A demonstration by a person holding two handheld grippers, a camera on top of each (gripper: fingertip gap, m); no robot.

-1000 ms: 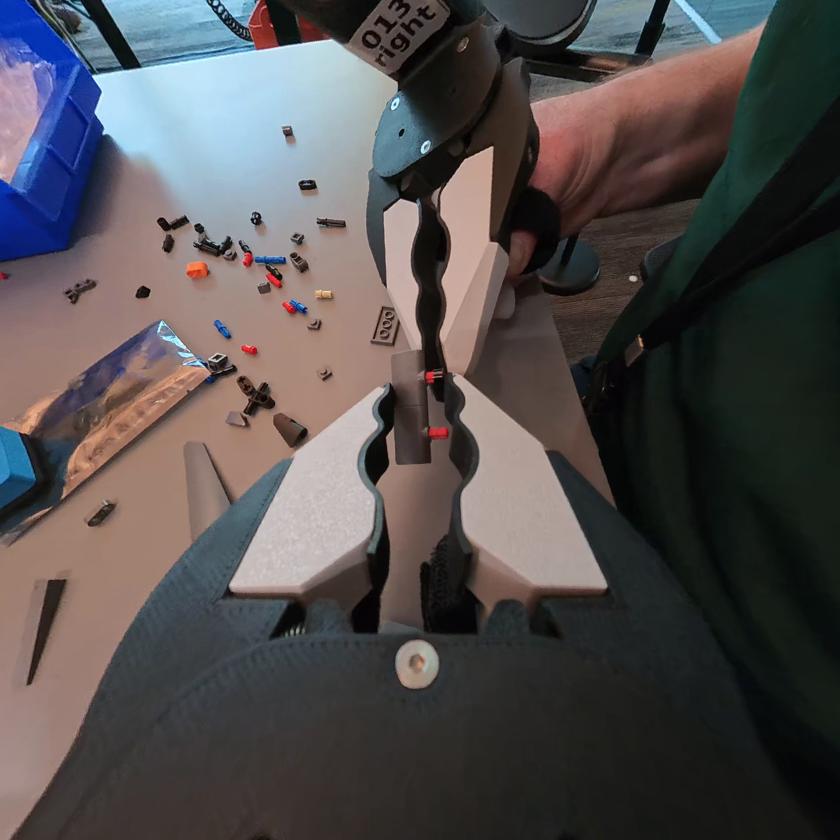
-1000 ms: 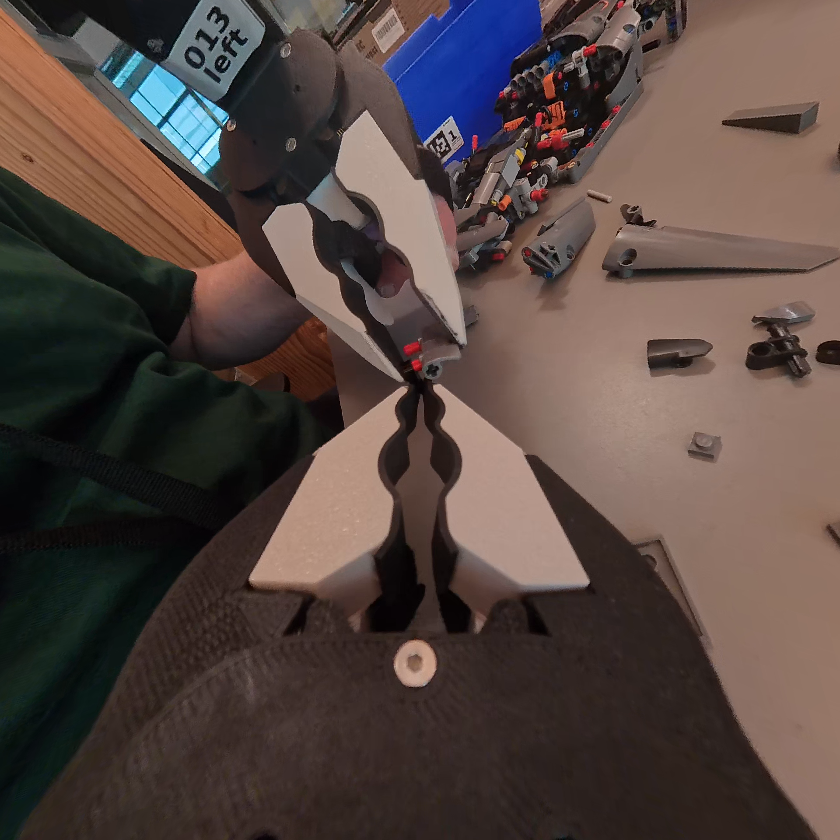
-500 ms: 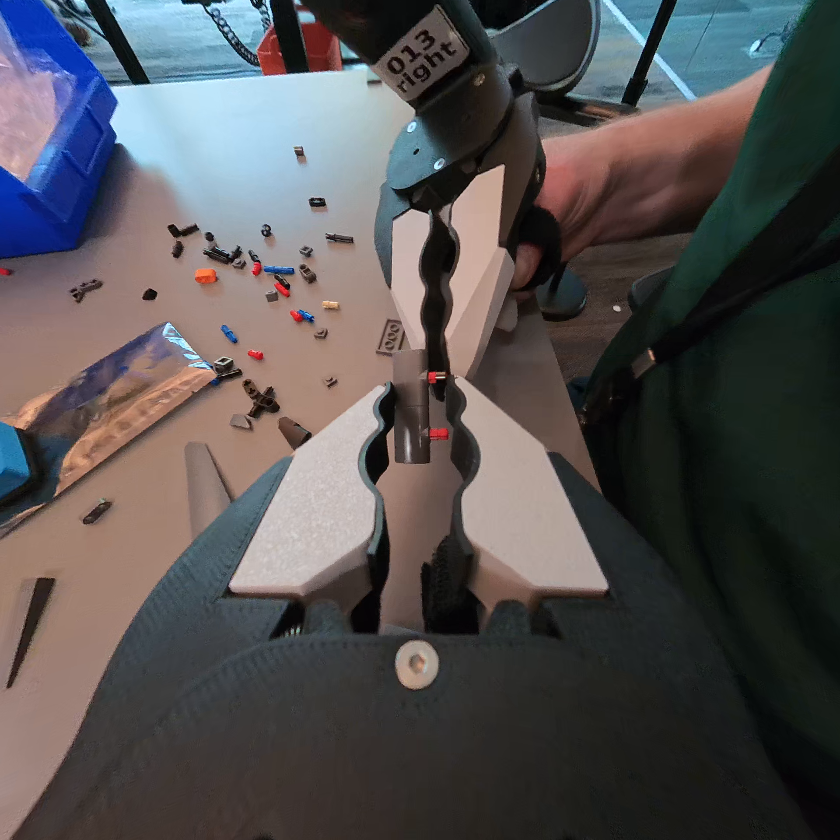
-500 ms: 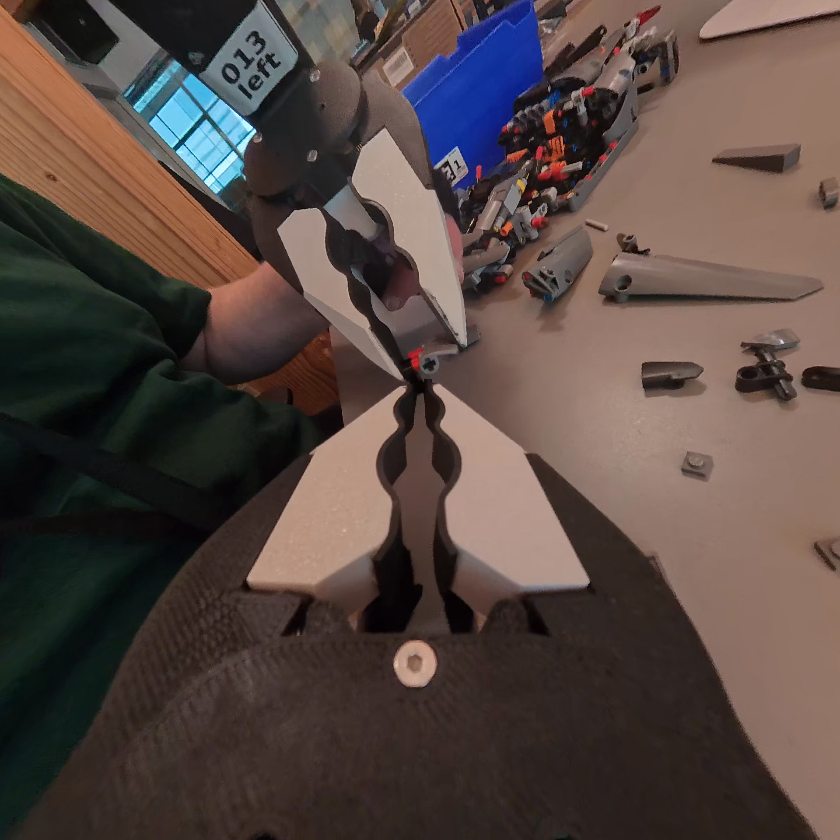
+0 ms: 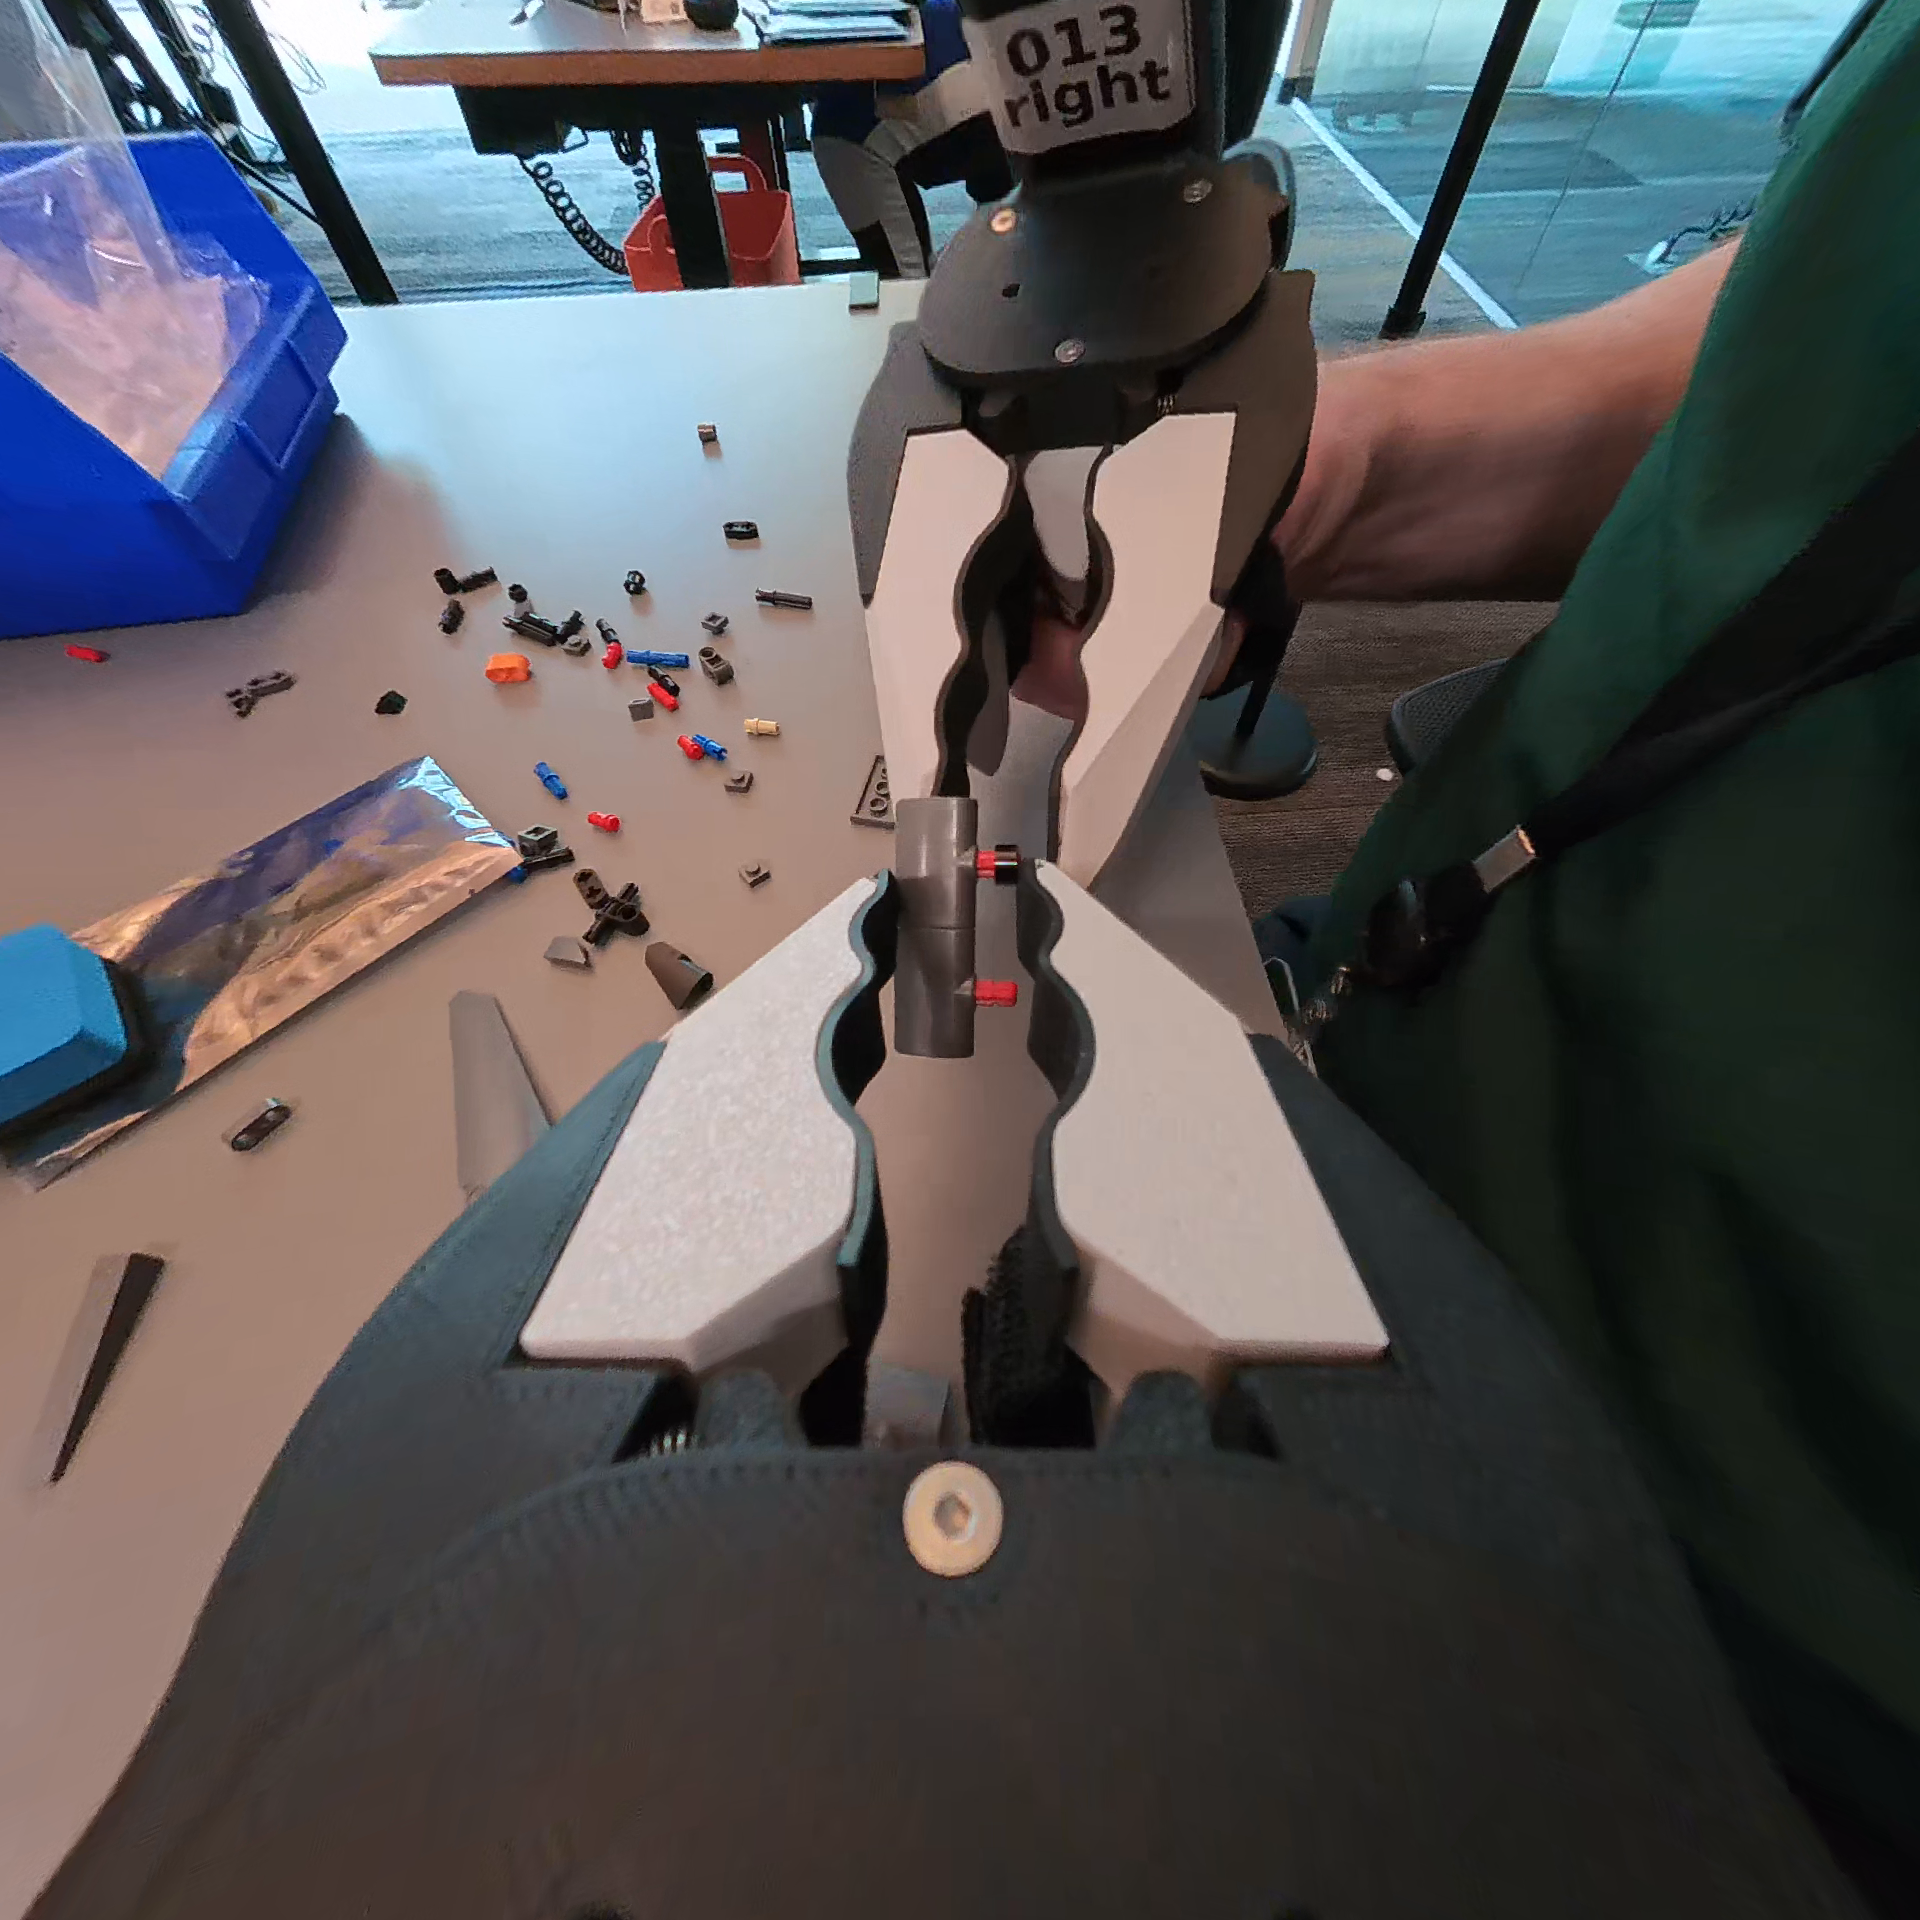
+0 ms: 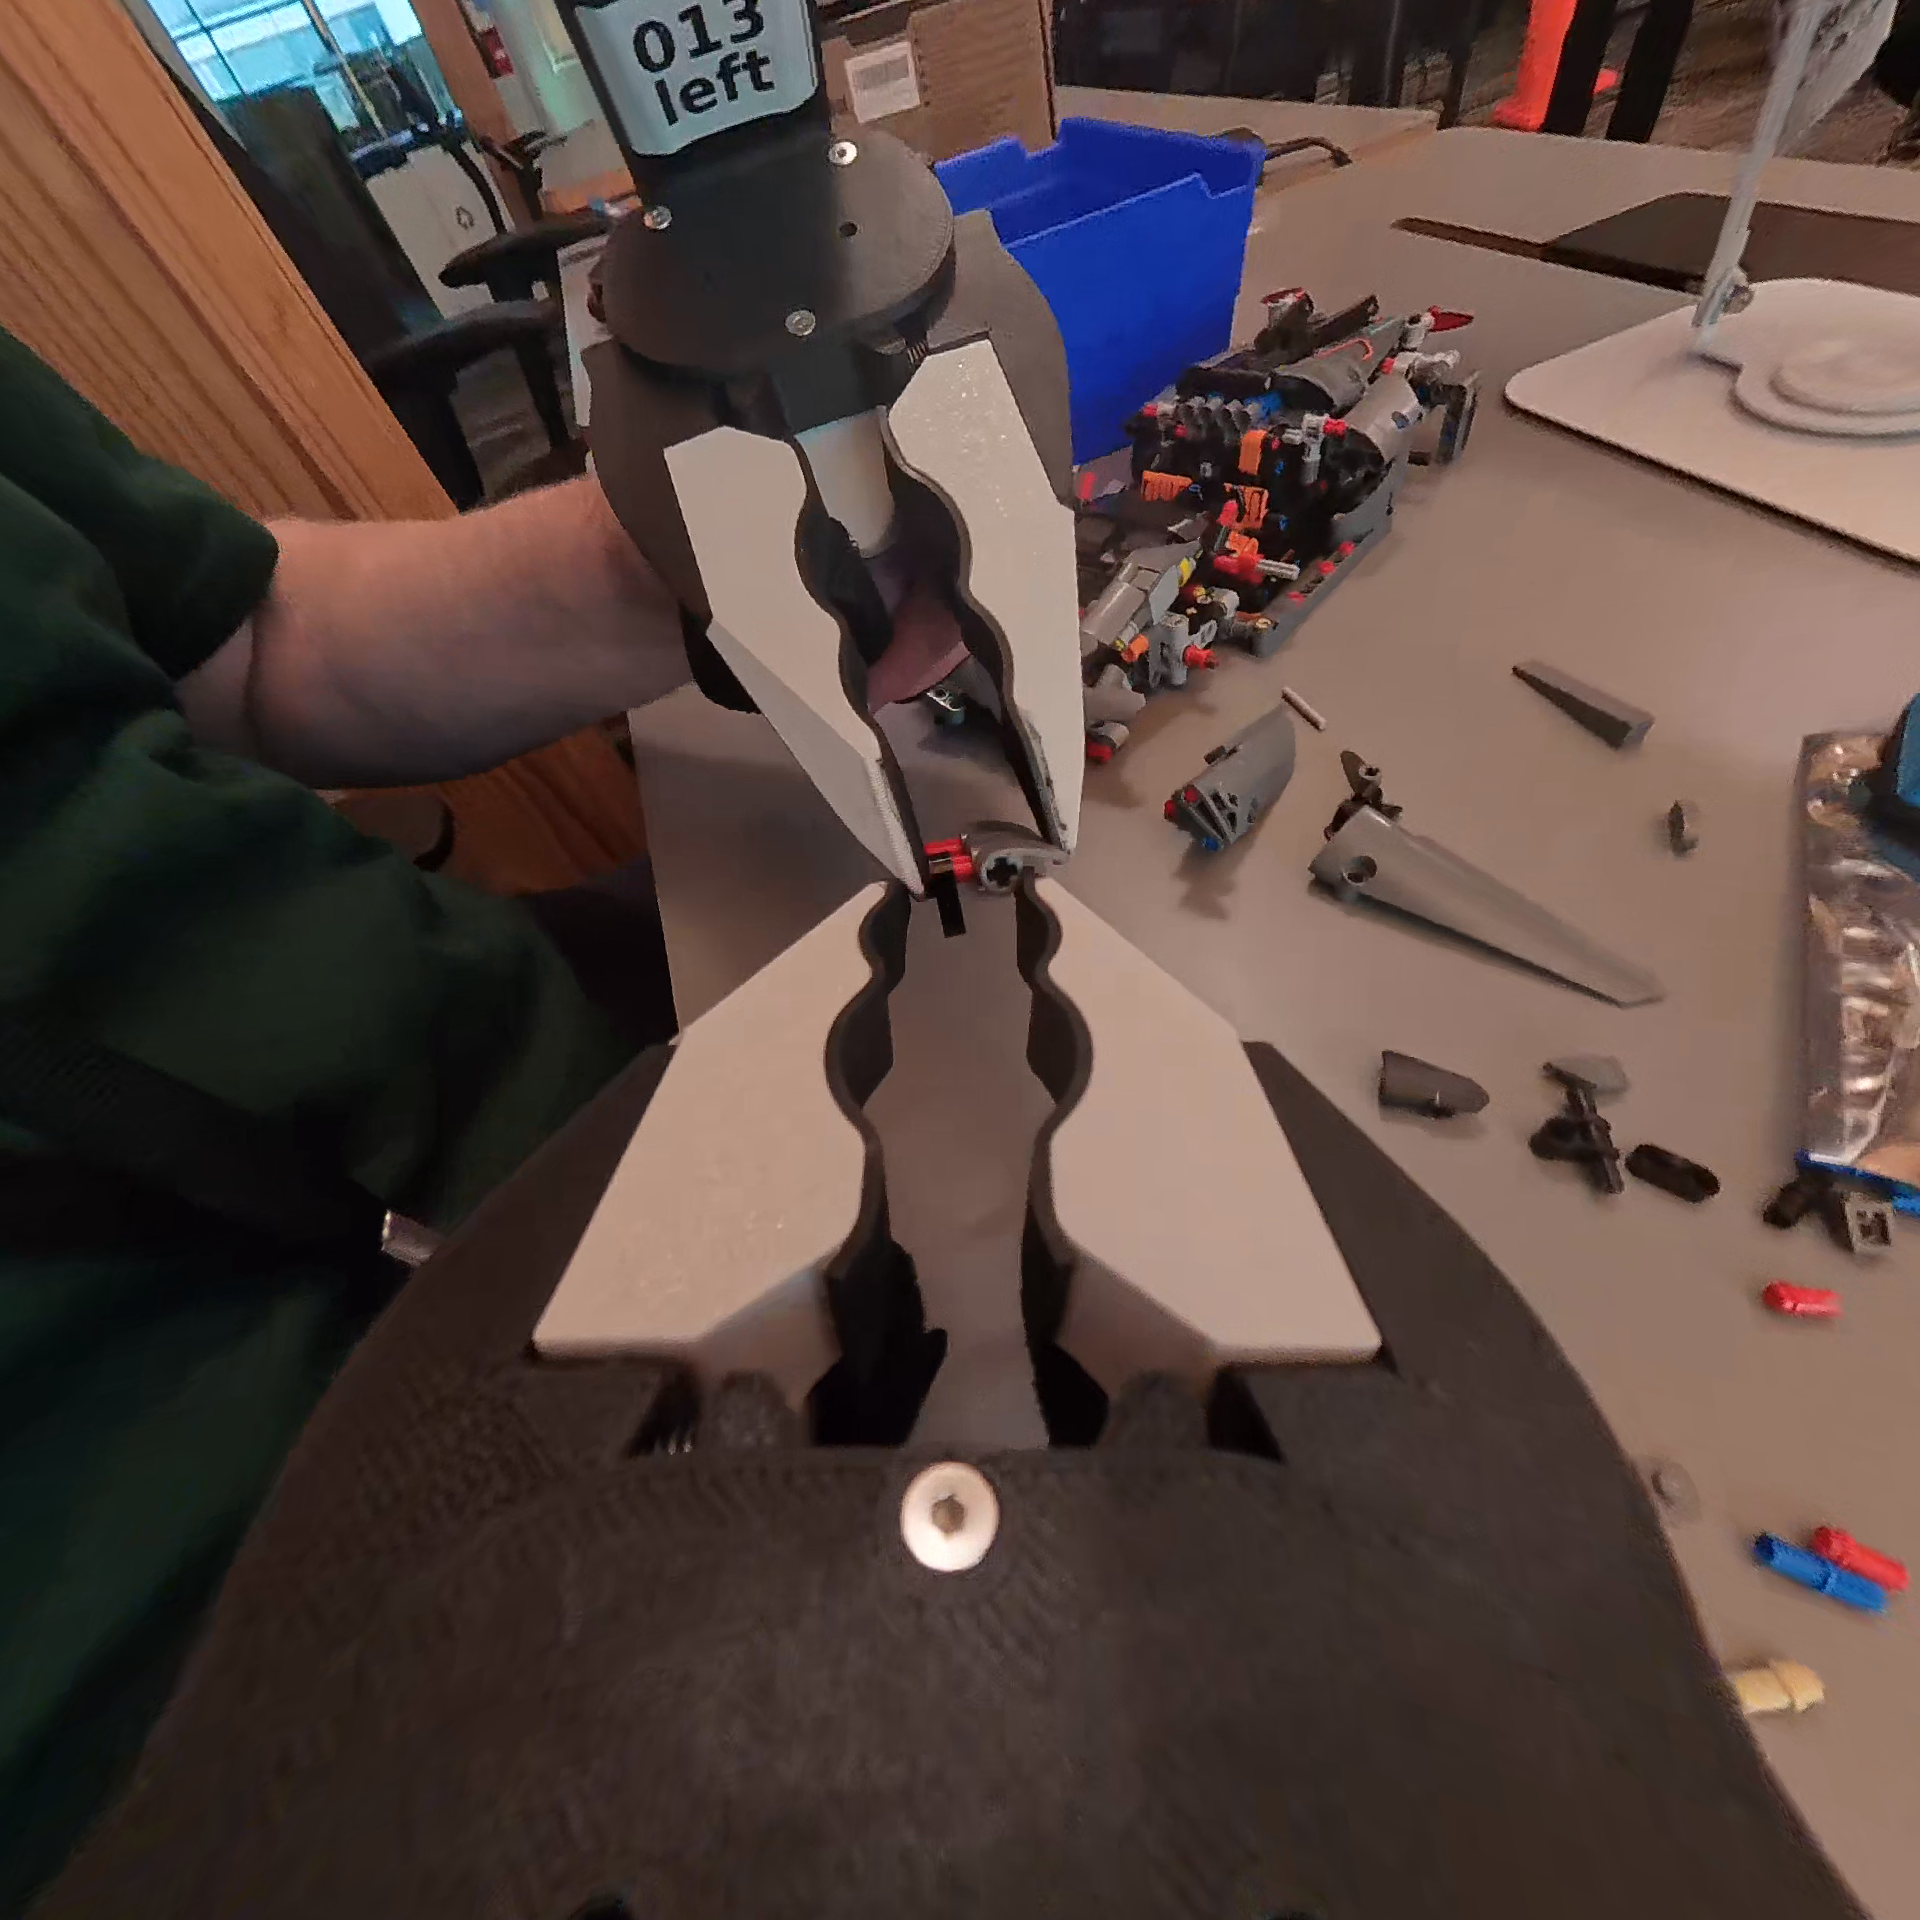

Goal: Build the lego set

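**Right tool just let go of the pin**

So the right tool (image 6: 961,899) has opened up. A second ago its fingers were pinched tight on the top red pin (image 5: 995,861), pressing it into the grey connector (image 5: 935,928). Now there's a clear gap between them and nothing in it, though the tips still sit right at the connector's end.

The left tool (image 5: 961,909) hasn't changed its grip: partly closed, clamped across the connector and both red pins, holding it up off the surface (image 5: 582,416) at the near edge, just in front of the person. The second pin (image 5: 994,993) sits lower down the same side.

There's also a thin black bit (image 6: 949,906) hanging by the pins in the right wrist view; I can't tell what it is.

My read: both pins are seated, so that step looks done. Next the right tool probably goes fishing for another piece. Plenty to choose from, with loose bits (image 5: 644,665) scattered to the left and the big half-built model (image 6: 1288,499) at the far side by the blue bin (image 6: 1132,270).
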